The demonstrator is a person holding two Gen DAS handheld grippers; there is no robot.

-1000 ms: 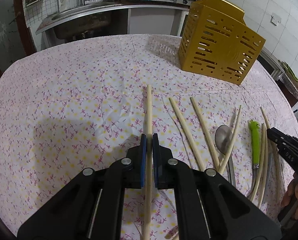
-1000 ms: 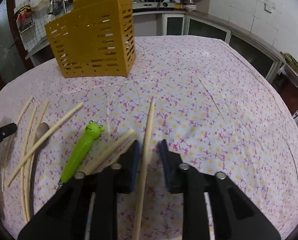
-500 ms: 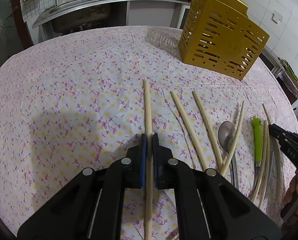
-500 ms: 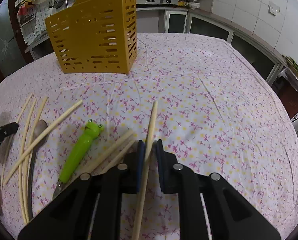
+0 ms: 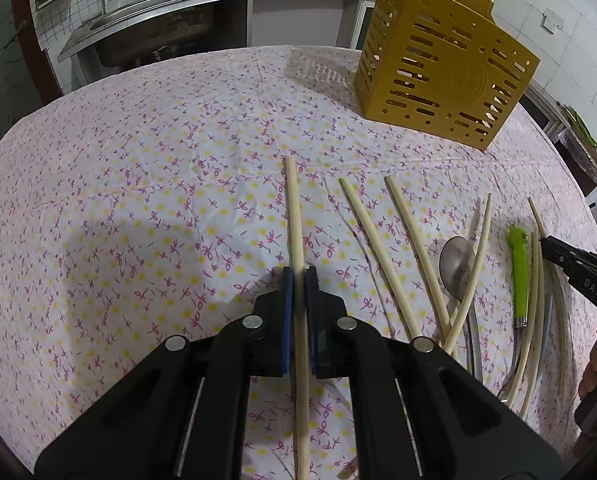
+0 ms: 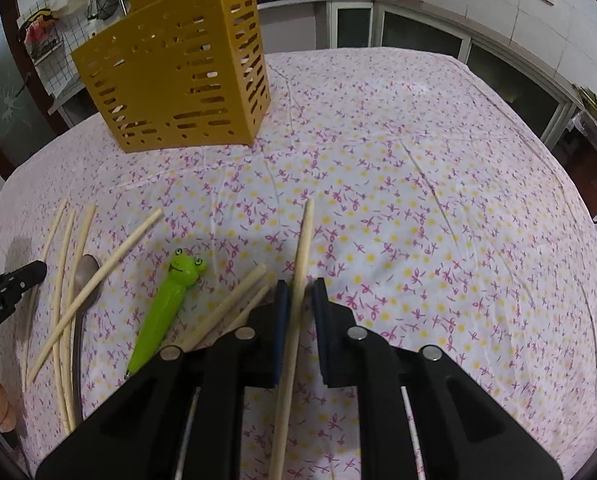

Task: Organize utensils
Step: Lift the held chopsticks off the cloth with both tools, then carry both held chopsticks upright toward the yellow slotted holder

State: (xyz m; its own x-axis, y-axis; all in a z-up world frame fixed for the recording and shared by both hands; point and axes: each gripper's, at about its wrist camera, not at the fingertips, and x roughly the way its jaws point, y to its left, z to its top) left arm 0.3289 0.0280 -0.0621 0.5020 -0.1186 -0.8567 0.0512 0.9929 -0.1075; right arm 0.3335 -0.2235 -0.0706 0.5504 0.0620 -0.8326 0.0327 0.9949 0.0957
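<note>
Kitchen, counter (image 5: 138, 200) under a floral cloth.

Left gripper (image 5: 299, 280): pads pressed together on a chopstick (image 5: 292, 208), gripped roughly mid-length, tip pointing away over bare cloth.

Right gripper (image 6: 300, 292): jaws narrowed around a second chopstick (image 6: 303, 236). It touches the left pad, but a sliver of cloth shows beside the right pad, so I can't tell if that pinch is firm.

Handling, as I judge it:
- Both sticks are light, stiff, thin and smooth, so they will likely pivot or slide in the pads if held near one end.
- A mid-length grip looks right.
- Not fragile.

Around:
- Two chopstick ends (image 6: 234, 300) lie just beside the right gripper's left finger.
- Frog-handled tool (image 6: 166, 308) is next over.
- Spoon (image 5: 456, 264) lies under crossed loose chopsticks (image 5: 414, 240), between the two grippers.
- The pile overlaps, so pulling one piece will probably drag its neighbours.

Target is presumably the yellow slotted holder (image 5: 438, 72), upright at the far side, well apart from both grippers. Pale bits show through its slots; I can't tell what they are. The cloth between grippers and holder is open, nothing blocking. The top opening isn't visible from either view, so tip alignment on the way in is the likely risk.
</note>
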